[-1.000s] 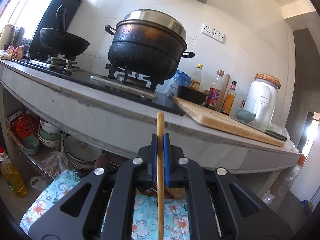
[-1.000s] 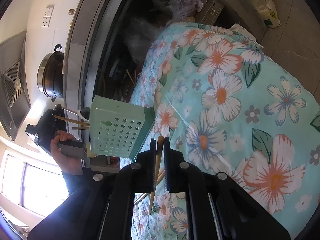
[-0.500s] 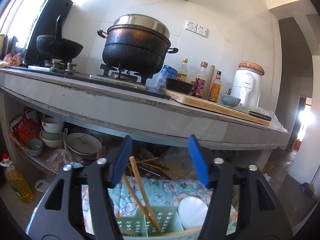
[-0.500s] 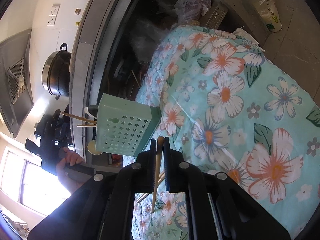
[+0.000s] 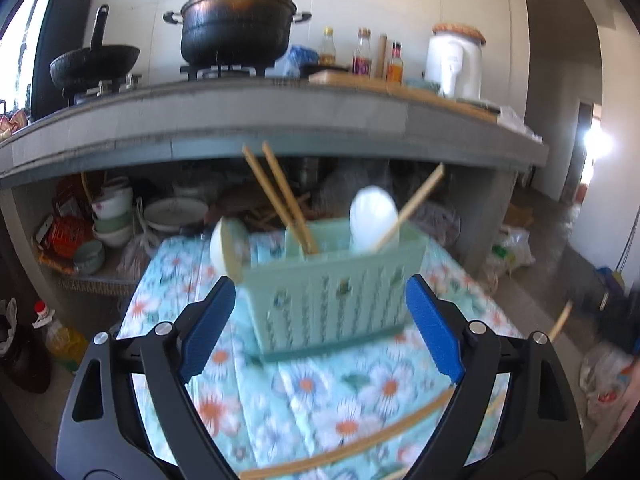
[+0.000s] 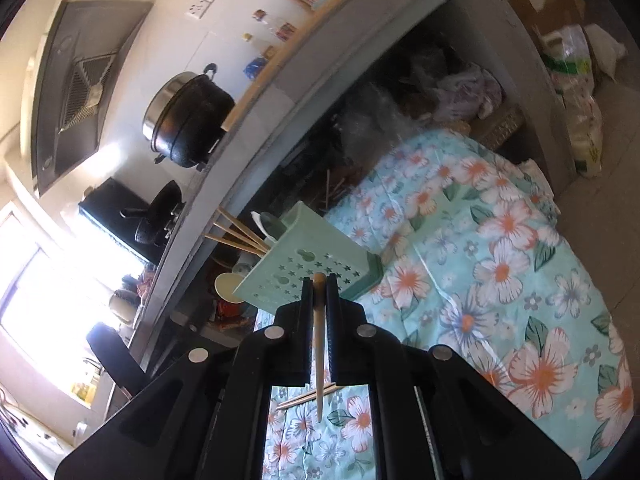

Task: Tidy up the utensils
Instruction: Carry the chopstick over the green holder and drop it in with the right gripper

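A mint-green utensil holder (image 5: 340, 280) stands on the floral cloth (image 5: 304, 392), holding three chopsticks (image 5: 280, 196) and a white spoon (image 5: 374, 216). A second pale spoon (image 5: 228, 246) hangs at its left side. My left gripper (image 5: 322, 320) is opening wide, its blue pads (image 5: 208, 328) apart and pressing on nothing; the holder sits just beyond them. Loose chopsticks (image 5: 360, 446) lie on the cloth near me. My right gripper (image 6: 319, 280) is shut on one chopstick (image 6: 319, 344), hovering in front of the holder (image 6: 296, 264).
A grey concrete counter (image 5: 240, 120) runs behind the holder, carrying a black pot (image 5: 236, 28), a wok and bottles. Bowls and plates (image 5: 112, 216) fill the shelf beneath it. An oil bottle (image 5: 60, 336) stands on the floor at left, plastic bags (image 5: 512, 248) at right.
My left gripper let go of its chopstick into the holder, opened wide and drew back and down. My right gripper rose and rolled, still holding its chopstick.
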A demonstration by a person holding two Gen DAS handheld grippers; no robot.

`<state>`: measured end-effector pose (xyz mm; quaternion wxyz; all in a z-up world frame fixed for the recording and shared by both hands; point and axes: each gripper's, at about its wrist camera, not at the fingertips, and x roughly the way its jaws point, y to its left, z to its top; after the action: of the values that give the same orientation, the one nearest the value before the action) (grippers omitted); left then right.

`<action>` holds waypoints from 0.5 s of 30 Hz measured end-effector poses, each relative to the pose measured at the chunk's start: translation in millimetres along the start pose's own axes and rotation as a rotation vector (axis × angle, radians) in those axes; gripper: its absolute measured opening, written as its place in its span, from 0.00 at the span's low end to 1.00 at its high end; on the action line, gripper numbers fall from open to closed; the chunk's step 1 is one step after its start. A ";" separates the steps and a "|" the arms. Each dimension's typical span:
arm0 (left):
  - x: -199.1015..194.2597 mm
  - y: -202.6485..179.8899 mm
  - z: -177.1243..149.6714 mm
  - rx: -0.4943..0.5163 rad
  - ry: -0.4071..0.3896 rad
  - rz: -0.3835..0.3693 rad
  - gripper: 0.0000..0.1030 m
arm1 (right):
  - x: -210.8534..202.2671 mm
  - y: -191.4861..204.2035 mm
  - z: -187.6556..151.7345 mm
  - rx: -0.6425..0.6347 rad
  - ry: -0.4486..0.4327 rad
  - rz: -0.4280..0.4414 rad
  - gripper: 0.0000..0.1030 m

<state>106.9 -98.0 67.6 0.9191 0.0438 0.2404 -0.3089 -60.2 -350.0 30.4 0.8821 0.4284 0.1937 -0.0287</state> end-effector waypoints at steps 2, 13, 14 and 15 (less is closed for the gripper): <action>0.4 1.4 -17.2 0.013 0.037 0.009 0.81 | -5.7 20.6 7.6 -0.068 -0.021 0.009 0.06; 9.8 11.8 -70.3 0.068 0.157 0.102 0.81 | -5.2 148.6 62.1 -0.418 -0.179 0.053 0.06; 10.3 11.9 -71.7 0.074 0.161 0.105 0.81 | -1.6 158.5 66.0 -0.440 -0.192 0.056 0.06; 10.9 12.3 -73.5 0.077 0.166 0.104 0.81 | 3.4 166.9 69.4 -0.463 -0.201 0.055 0.06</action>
<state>91.2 -77.2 -3.1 0.9085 0.1170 0.3011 -0.2653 1.1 -297.4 192.1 0.9720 0.2149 0.0945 -0.0021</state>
